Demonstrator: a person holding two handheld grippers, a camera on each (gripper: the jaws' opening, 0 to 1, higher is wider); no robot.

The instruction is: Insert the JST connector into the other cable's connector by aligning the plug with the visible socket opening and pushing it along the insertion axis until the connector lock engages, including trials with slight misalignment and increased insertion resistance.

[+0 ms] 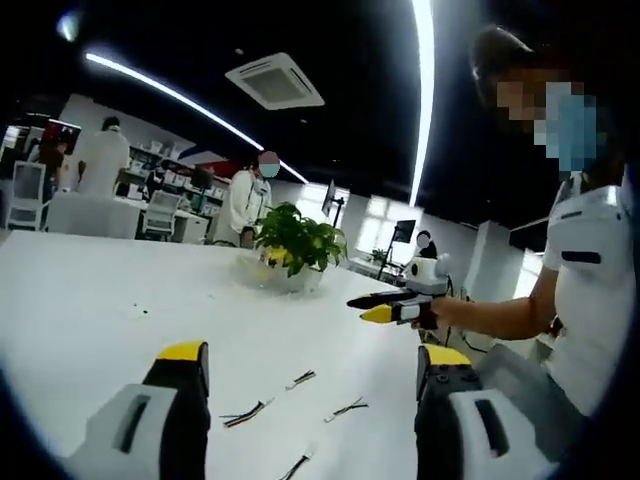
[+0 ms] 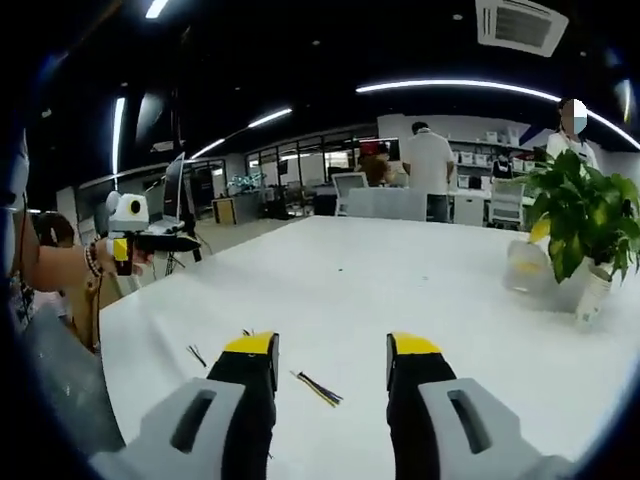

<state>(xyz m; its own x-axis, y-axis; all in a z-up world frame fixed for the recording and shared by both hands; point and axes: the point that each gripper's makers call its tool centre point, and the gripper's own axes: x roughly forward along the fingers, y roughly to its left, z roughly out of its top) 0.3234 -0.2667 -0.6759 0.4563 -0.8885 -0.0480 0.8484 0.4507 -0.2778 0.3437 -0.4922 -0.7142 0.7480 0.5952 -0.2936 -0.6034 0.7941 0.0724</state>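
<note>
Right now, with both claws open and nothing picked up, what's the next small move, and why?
Probably lower the left claw onto the nearest cable on the white table. Both claws are open and empty, and the cables lie loose below, so nothing can be mated yet.

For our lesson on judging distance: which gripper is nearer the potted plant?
Right, probably. In the left gripper view, the right gripper sits out ahead of the left gripper, toward the potted plant, which looks larger in the right gripper view.
</note>
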